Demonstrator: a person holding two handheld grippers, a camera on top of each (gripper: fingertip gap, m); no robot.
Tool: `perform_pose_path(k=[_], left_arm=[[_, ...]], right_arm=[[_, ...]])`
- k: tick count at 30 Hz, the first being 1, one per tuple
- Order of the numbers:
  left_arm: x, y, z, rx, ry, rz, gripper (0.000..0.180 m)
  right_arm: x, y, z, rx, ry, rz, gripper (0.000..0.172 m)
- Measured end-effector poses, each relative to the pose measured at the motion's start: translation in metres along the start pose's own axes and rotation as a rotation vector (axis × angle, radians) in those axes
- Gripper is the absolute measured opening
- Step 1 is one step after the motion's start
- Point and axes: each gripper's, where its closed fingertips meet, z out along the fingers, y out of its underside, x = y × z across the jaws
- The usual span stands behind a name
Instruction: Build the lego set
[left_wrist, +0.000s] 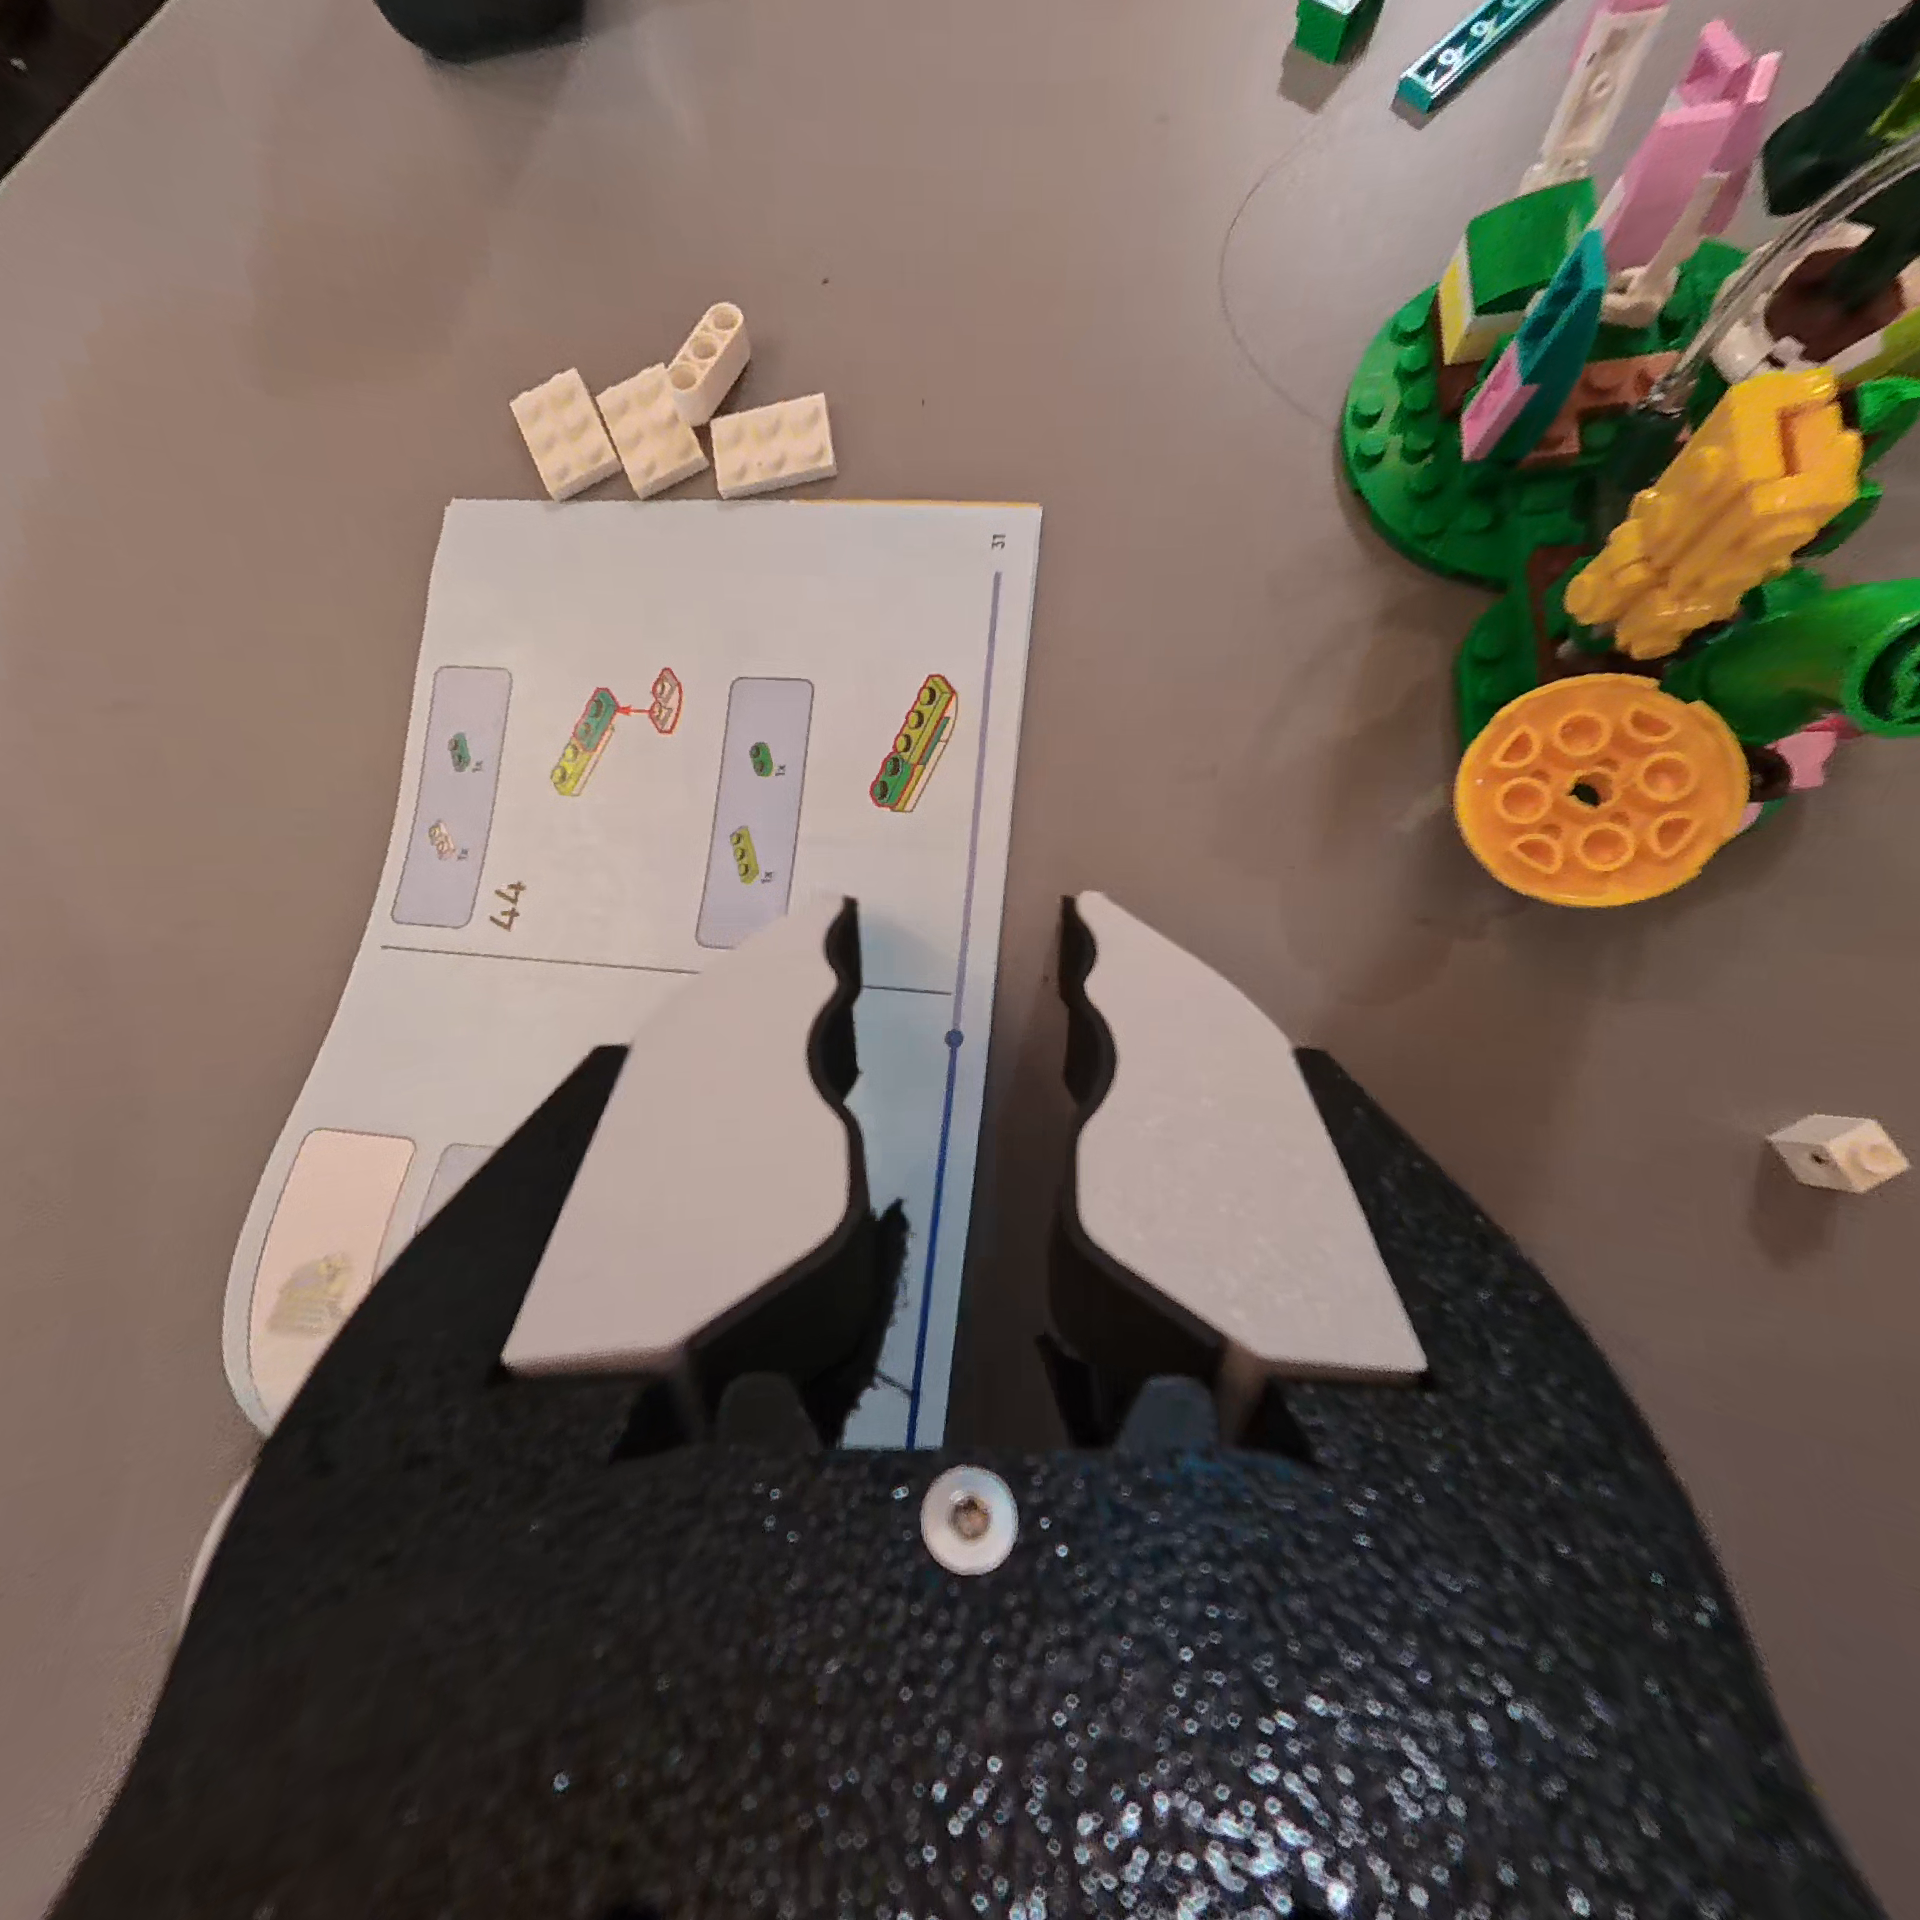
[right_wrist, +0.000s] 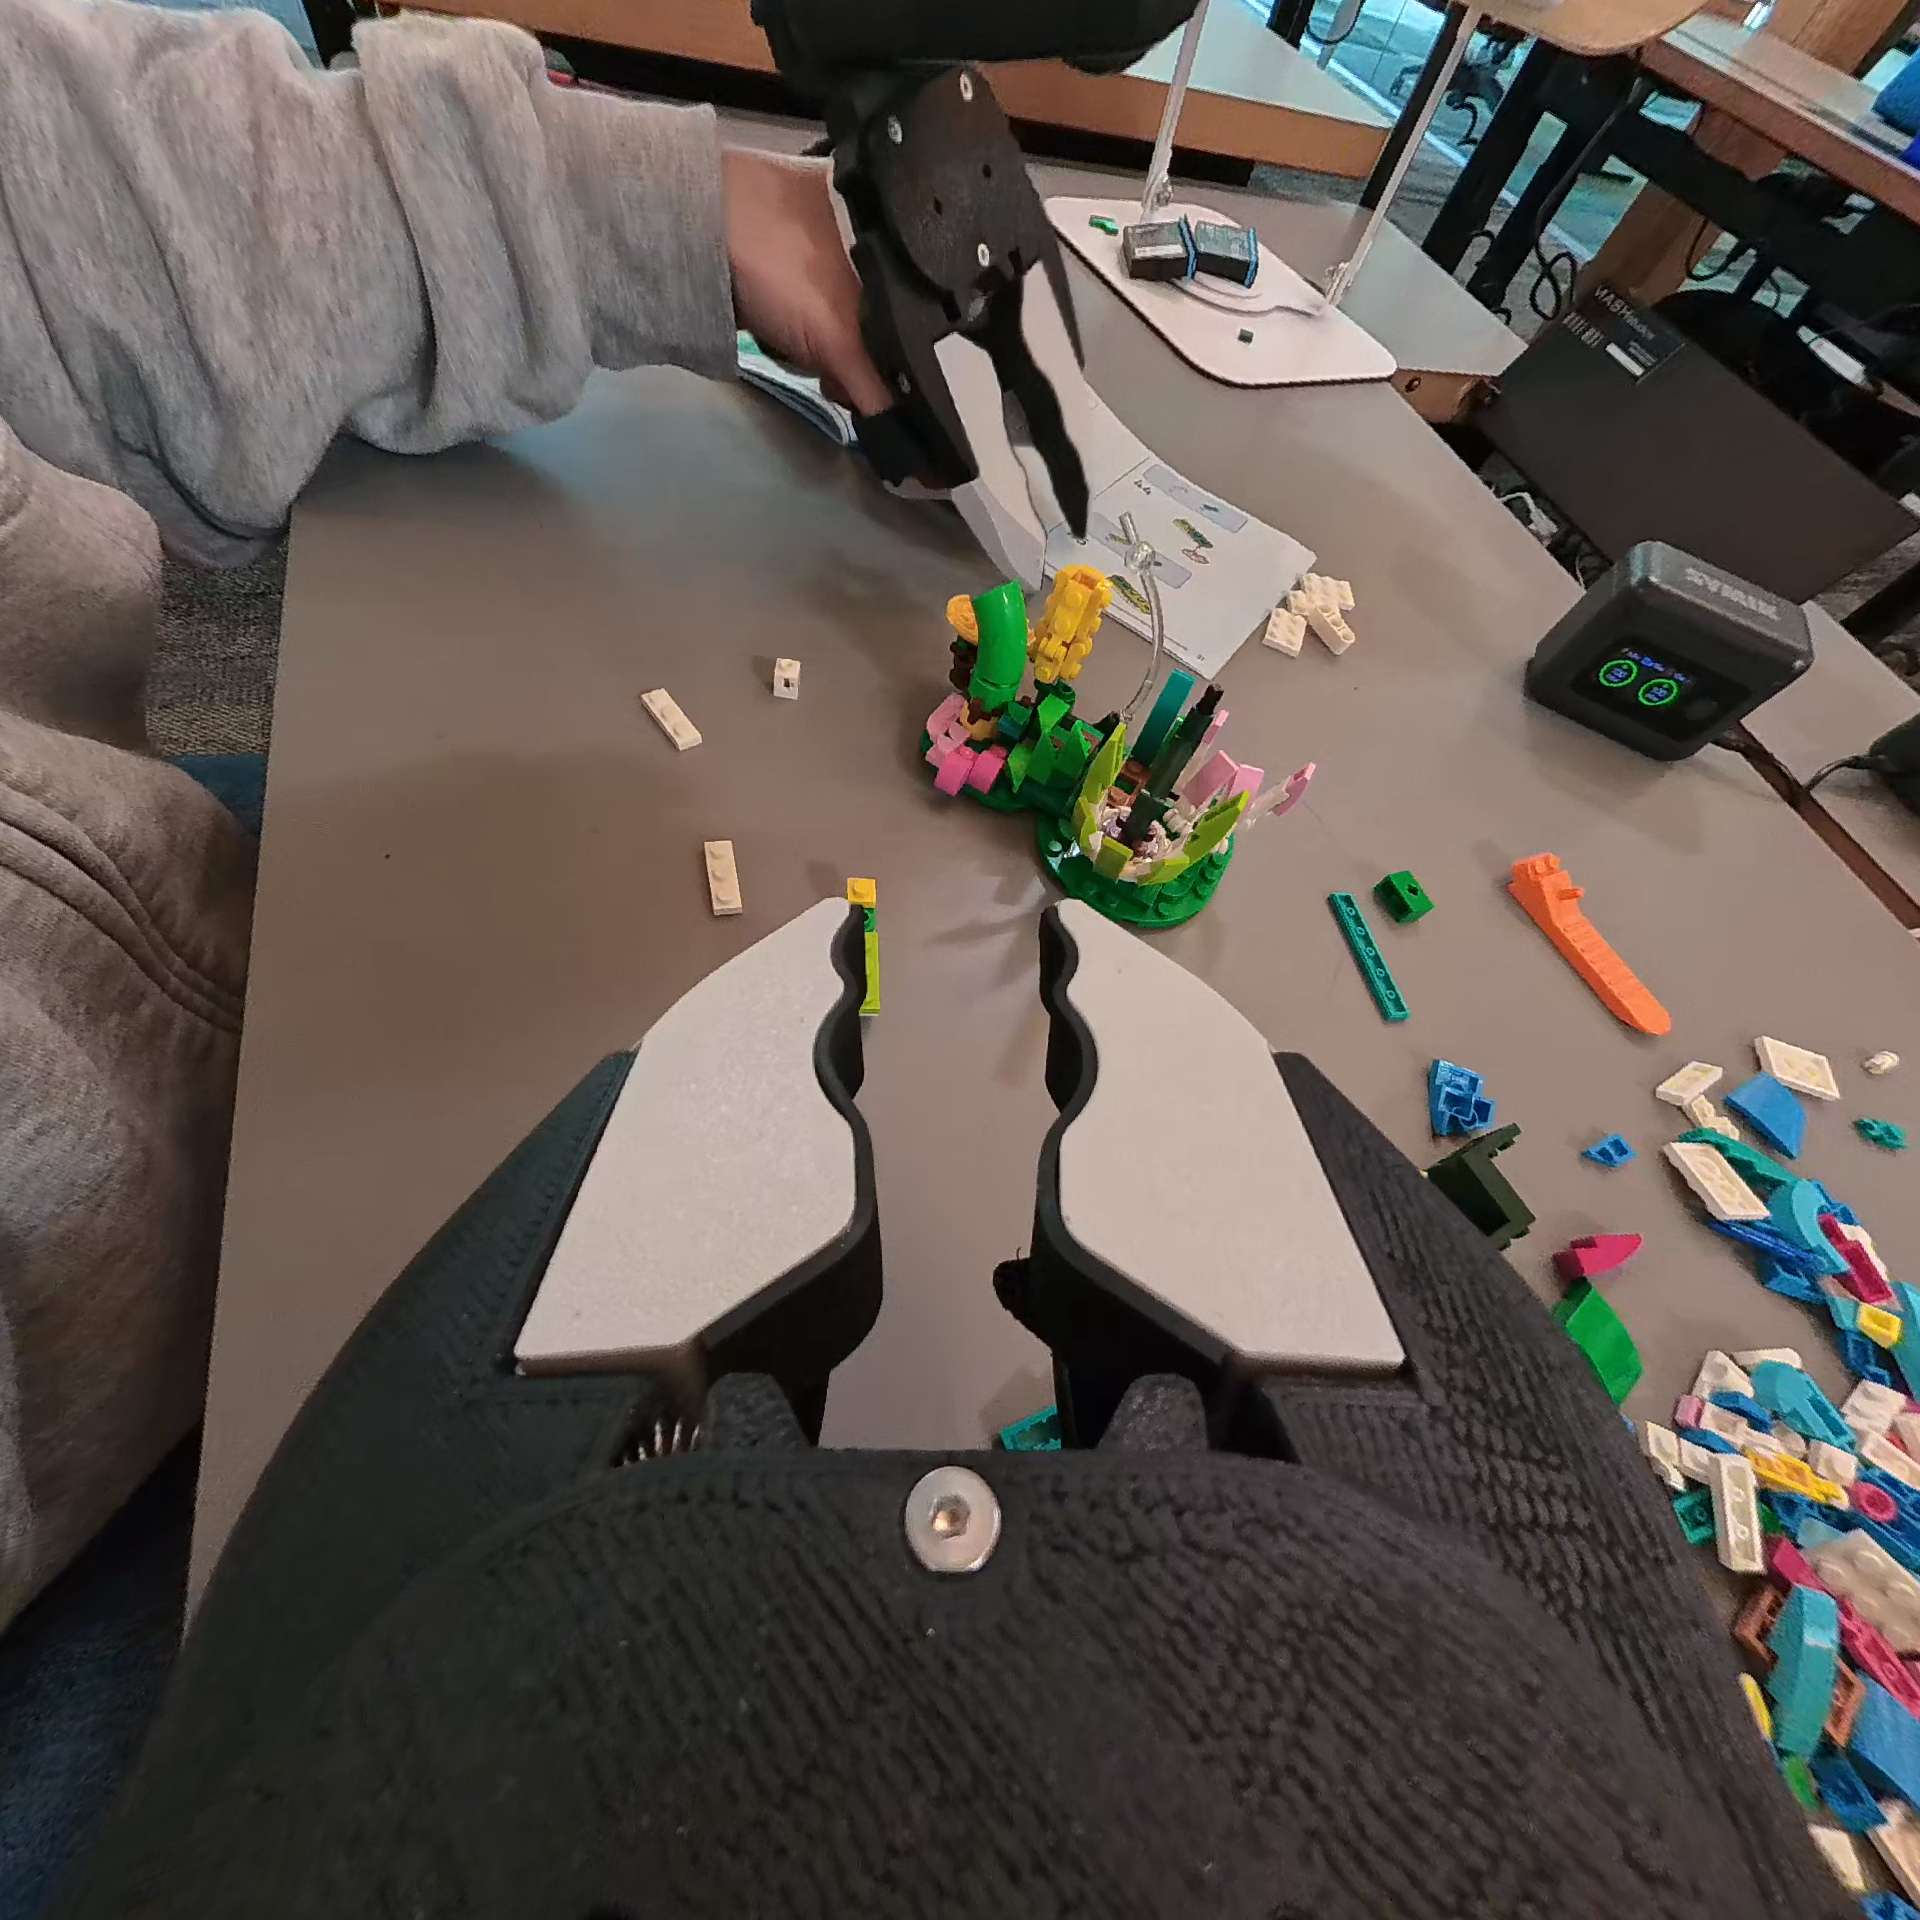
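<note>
My left gripper is open and empty. It hovers over the right edge of an open instruction booklet on the grey table. In the right wrist view a hand holds the left gripper above the booklet. My right gripper is open, low over the table. A thin yellow, green and lime brick piece lies along the inner side of its left fingertip. The right pad stands clear of it. A green flower model stands just beyond; it also shows in the left wrist view.
Several white bricks lie past the booklet. A small white brick and white plates lie loose. An orange separator, teal strip and a heap of bricks are at right. A black device sits far right. Across from one pair of fingers to the other is roughly 25 cm.
</note>
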Motion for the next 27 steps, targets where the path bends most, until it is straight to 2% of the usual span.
perform_pose_path(k=[1, 9, 14, 19, 23, 27], left_arm=[[-0.001, 0.0, 0.0, 0.002, -0.009, -0.002, 0.033], [-0.009, 0.004, -0.002, 0.026, -0.057, -0.025, 0.01], [-0.02, 0.0, -0.009, 0.086, -0.104, -0.11, 0.0], [-0.031, 0.015, -0.015, 0.021, -0.191, -0.115, 0.011], [-0.032, 0.029, -0.021, -0.001, -0.148, -0.312, 0.033], [-0.04, 0.044, -0.029, -0.029, -0.163, -0.399, 0.024]], right_arm=[[0.0, 0.0, 0.0, 0.002, 0.0, 0.003, 0.031], [-0.001, 0.001, 0.001, 0.002, -0.006, 0.008, 0.031], [-0.002, 0.002, 0.002, -0.004, -0.01, 0.005, 0.031], [-0.005, 0.003, 0.004, -0.011, -0.02, 0.001, 0.031], [-0.008, 0.005, 0.004, -0.02, -0.03, -0.008, 0.029], [-0.011, 0.005, 0.006, -0.03, -0.042, -0.02, 0.029]])
